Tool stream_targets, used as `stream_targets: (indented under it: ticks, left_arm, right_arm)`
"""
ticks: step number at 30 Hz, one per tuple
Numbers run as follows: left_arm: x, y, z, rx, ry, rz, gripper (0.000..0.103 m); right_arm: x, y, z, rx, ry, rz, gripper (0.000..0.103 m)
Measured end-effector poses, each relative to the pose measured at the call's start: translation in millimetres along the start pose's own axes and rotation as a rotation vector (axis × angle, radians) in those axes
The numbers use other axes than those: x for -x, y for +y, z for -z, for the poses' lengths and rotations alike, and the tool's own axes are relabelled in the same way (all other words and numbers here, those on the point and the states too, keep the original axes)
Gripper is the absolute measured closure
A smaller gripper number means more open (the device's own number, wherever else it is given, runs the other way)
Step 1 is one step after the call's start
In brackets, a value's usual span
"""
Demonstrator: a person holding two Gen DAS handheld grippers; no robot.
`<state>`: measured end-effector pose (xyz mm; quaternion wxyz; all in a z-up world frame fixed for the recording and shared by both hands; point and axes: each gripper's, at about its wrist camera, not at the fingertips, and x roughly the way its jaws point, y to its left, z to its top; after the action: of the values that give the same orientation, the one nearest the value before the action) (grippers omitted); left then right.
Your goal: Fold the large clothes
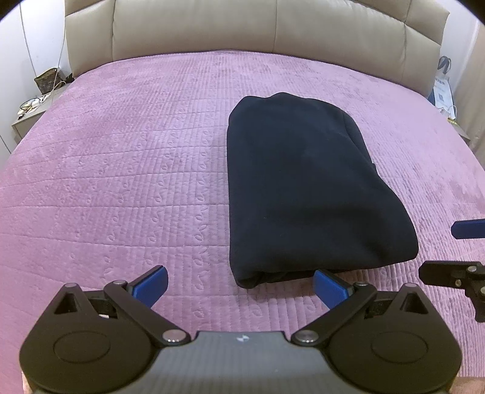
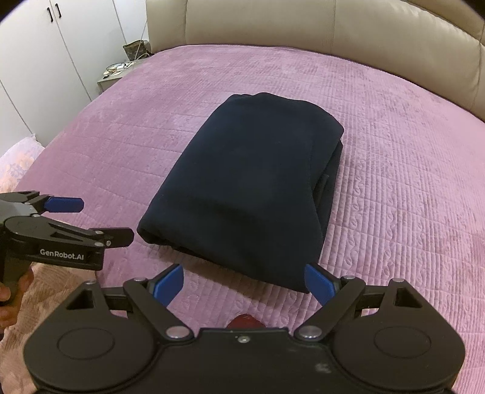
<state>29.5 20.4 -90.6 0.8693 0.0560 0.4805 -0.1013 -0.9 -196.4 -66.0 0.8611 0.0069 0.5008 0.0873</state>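
On the bed's purple quilted cover lies the folded dark navy garment, a thick rectangular bundle with its layers showing along the right edge in the right wrist view. It sits toward the right half of the bed in the left wrist view, its long side running from the near edge toward the beige padded headboard.

Near the garment's front edge, the left tool hangs with its blue-padded fingers spread wide and nothing between them; the right-hand fingertip sits just at the garment's near corner, though whether it touches the cloth cannot be told. The right tool is likewise spread wide and holds nothing, its fingers framing the near end of the bundle from just in front of it.

From the right wrist view, the left tool appears at the left side, well clear of the garment's side. A grey bedside stand with small clutter stands left of the headboard, and white cupboard doors rise behind it.
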Motion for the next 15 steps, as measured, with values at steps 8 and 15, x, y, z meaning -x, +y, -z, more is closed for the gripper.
stream_targets:
  ticks: [8,15]
  left_arm:
    - [-1.4,0.4,0.2,0.006,0.0,0.003,0.0]
    - [-4.2,-0.4,1.5,0.016,0.004,0.008,0.0]
  right_arm:
    - [0.5,-0.9,-0.4,0.015,-0.003,-0.004,0.001]
    - [0.2,-1.8,-0.3,0.012,-0.002,0.001,0.001]
